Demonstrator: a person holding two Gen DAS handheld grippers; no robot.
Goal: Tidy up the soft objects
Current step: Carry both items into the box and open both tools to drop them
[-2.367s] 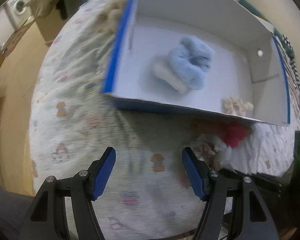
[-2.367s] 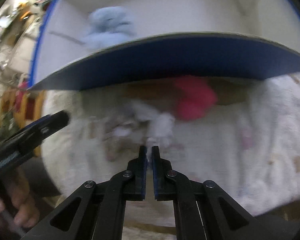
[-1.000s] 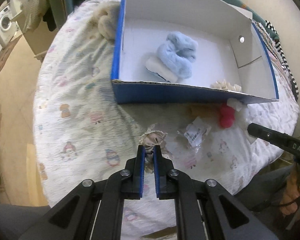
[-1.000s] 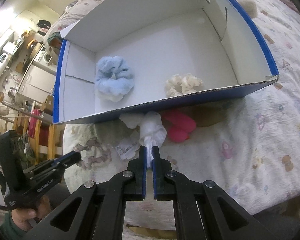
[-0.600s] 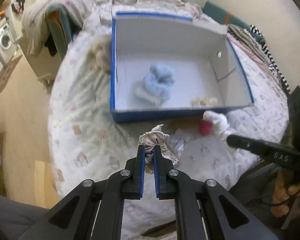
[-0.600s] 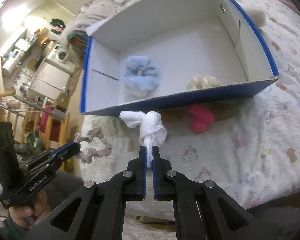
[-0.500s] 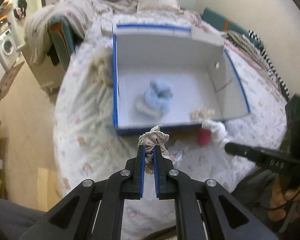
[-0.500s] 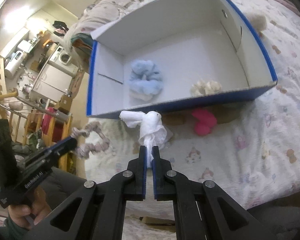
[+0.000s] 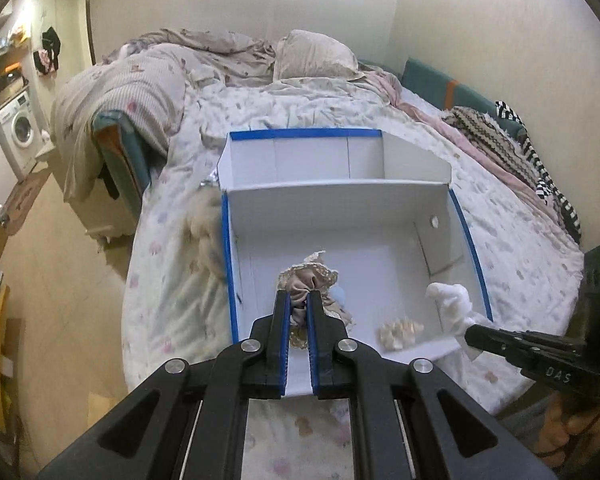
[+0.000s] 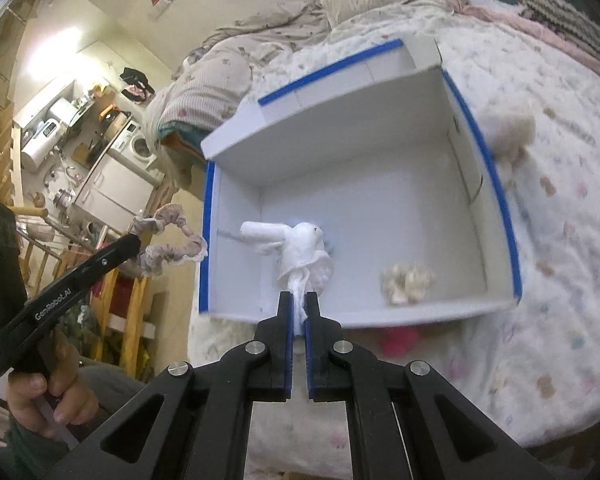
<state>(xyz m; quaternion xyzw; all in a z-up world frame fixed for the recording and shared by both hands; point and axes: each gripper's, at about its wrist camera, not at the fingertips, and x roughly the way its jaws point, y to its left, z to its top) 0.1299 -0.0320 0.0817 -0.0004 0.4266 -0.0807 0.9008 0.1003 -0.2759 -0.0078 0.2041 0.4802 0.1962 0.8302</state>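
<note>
My left gripper (image 9: 299, 298) is shut on a beige lace scrunchie (image 9: 306, 278), held in the air above the near part of a white box with blue edges (image 9: 420, 188) on the bed. My right gripper (image 10: 299, 298) is shut on a white soft cloth (image 10: 300, 248), held above the same box (image 10: 340, 128). A cream scrunchie (image 9: 398, 330) lies on the box floor, also in the right wrist view (image 10: 408, 282). A bit of the light blue fluffy object (image 9: 339, 294) shows behind the scrunchie. A pink soft object (image 10: 400, 340) lies on the bed in front of the box.
A fluffy cream object (image 9: 202, 220) lies on the bed left of the box. Rumpled bedding and a pillow (image 9: 316, 56) lie beyond it. The bed's left edge drops to the floor, with a washing machine (image 9: 18, 132) far left. The right gripper (image 9: 476, 334) shows at right.
Both grippers have risen and moved forward over the box, each carrying its soft object. The views now look down into the box from higher up.
</note>
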